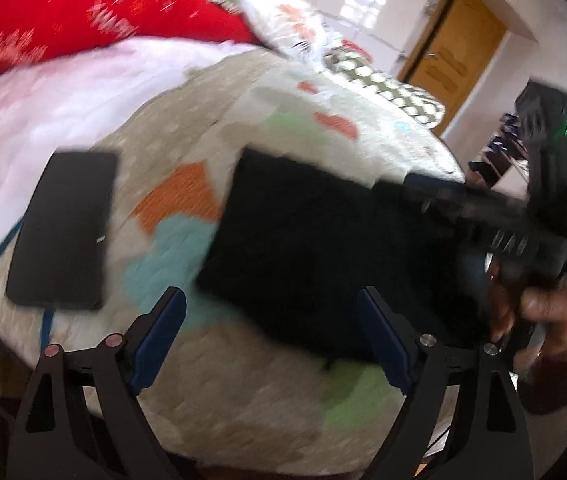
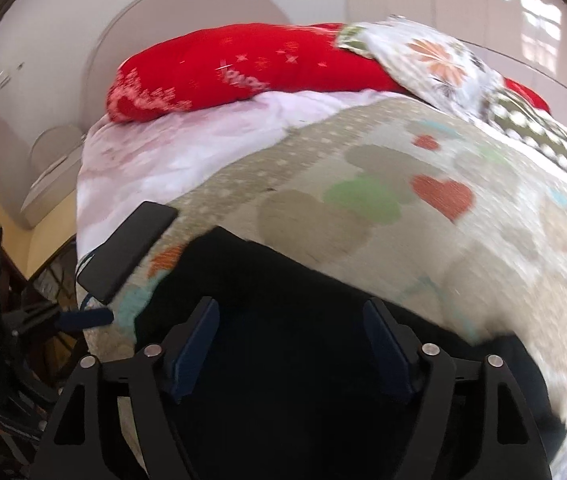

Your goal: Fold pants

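Note:
The black pants (image 1: 303,240) lie folded into a flat, roughly square bundle on the patterned quilt (image 1: 243,392). My left gripper (image 1: 271,294) hovers at the bundle's near left corner with its jaws wide apart and nothing pressed between them. In the right wrist view the pants (image 2: 283,276) fill the lower middle. My right gripper (image 2: 289,306) stands open just above the dark cloth, its blue pads (image 2: 195,344) clear of it. A hand (image 1: 543,308) holds that right gripper at the bundle's right side in the left wrist view.
A black phone (image 1: 63,228) with a blue cable (image 1: 45,328) lies left of the pants, also seen as the phone (image 2: 127,248). A red pillow (image 2: 243,68) and floral pillow (image 2: 435,60) lie at the bed's head. A wooden door (image 1: 455,52) stands beyond.

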A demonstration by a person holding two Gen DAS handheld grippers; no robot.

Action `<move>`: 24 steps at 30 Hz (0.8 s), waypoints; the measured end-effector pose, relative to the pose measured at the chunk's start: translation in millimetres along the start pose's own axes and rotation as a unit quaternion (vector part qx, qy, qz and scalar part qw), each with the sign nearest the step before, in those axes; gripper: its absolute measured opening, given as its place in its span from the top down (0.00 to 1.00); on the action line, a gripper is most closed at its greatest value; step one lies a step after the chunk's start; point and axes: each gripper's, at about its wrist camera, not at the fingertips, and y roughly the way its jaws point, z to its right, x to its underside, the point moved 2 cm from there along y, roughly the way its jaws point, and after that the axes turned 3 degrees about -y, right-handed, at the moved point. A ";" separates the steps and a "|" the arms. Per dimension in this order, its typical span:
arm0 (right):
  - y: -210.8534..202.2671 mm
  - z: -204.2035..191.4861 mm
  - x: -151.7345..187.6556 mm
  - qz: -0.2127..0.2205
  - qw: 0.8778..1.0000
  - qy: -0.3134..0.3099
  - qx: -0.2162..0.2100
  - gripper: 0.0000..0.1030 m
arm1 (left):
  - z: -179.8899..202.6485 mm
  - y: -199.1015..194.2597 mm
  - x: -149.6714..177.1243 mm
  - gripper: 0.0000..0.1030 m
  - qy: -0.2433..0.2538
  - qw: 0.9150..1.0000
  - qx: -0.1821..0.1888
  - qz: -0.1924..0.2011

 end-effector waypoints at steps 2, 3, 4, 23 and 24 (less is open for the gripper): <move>12.8 -7.6 -11.1 -0.006 1.000 -0.015 -0.008 0.24 | -9.0 2.5 4.7 0.15 -0.014 1.000 0.002 -0.004; 19.0 -10.7 -15.5 -0.010 1.000 -0.021 -0.015 0.24 | -12.7 4.9 5.6 0.15 -0.024 1.000 0.005 -0.005; 26.4 -13.6 -20.2 -0.015 0.999 -0.026 -0.020 0.24 | -14.7 6.7 5.2 0.15 -0.033 0.999 0.008 -0.006; 70.3 0.4 -29.2 -0.024 0.993 0.037 -0.114 0.67 | -1.7 19.5 -17.2 0.57 -0.043 0.997 0.046 0.044; 55.3 6.3 -31.5 -0.008 0.992 0.047 -0.120 0.68 | 1.8 13.2 -19.4 0.62 -0.037 0.997 0.054 0.050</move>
